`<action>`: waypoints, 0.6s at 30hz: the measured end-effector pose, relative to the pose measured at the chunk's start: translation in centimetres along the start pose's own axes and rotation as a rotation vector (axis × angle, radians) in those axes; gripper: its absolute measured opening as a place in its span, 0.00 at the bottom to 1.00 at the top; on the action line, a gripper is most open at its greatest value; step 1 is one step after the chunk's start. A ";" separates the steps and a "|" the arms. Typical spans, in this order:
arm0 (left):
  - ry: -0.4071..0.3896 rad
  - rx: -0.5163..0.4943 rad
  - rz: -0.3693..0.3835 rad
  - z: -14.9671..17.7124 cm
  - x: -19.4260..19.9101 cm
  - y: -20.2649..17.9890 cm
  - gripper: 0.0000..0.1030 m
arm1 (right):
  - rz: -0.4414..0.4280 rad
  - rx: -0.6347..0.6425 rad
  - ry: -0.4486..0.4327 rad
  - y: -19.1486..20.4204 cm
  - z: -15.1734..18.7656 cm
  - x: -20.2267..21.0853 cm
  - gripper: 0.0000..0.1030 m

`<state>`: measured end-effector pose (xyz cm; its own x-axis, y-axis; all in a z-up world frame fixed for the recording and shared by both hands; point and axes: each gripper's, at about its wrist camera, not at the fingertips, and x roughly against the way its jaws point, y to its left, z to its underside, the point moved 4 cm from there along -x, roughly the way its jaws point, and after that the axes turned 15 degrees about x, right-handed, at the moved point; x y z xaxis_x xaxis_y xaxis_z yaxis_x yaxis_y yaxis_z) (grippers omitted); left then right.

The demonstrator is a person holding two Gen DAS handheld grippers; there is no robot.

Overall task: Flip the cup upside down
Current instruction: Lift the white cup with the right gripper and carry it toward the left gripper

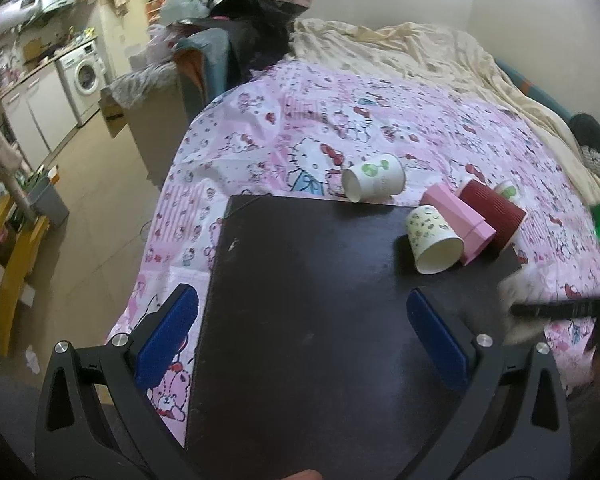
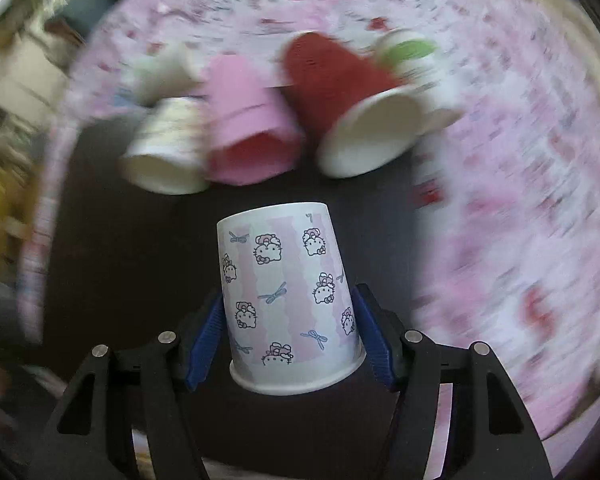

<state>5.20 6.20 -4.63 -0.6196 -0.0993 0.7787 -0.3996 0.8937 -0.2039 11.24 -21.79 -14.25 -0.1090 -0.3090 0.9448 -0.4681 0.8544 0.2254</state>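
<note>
The right gripper (image 2: 290,344) has its two blue pads pressed against the sides of a white paper cup printed with small cartoon cats and bows (image 2: 288,300). The cup sits between the jaws with its rolled rim toward the camera and its closed base pointing away, above a dark board (image 2: 100,240) that lies on a pink cartoon-print bedcover (image 2: 520,200). The surroundings in this view are smeared with motion blur, so I judge the wrist is turning quickly.

The first danger I see is the soft paper wall. If the pads squeeze too hard, the cup will buckle; if too lightly, it may slide out during the turn.

The second danger is the crowd behind it: a cream paper cup (image 2: 164,148), a pink faceted cup (image 2: 248,128), a dark red ribbed cup (image 2: 340,92) and a white cup with a green print (image 2: 412,56) all lie on their sides near the far edge of the board. If the held cup comes down too far forward, it may knock or roll them.

The left gripper (image 1: 300,332) hangs with its jaws wide apart over the board, holding nothing.
</note>
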 end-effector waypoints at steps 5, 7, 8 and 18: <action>-0.007 0.040 -0.009 -0.3 0.7 1.6 1.00 | -0.178 -0.182 -0.042 6.1 2.1 -2.9 0.64; -0.003 0.052 -0.009 -0.3 0.8 2.1 1.00 | -0.216 -0.220 -0.029 7.3 2.4 -4.3 0.64; 0.001 0.060 -0.008 -0.3 0.8 2.5 1.00 | -0.234 -0.233 -0.015 8.1 2.5 -4.9 0.64; 0.053 0.088 0.003 -0.2 0.5 3.0 1.00 | -0.262 -0.279 0.028 9.8 2.7 -7.7 0.66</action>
<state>3.83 8.98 -4.72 -0.5850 -0.0713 0.8079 -0.4572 0.8517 -0.2560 5.11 -12.22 -19.94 0.0089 -0.5241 0.8516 -0.2199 0.8298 0.5129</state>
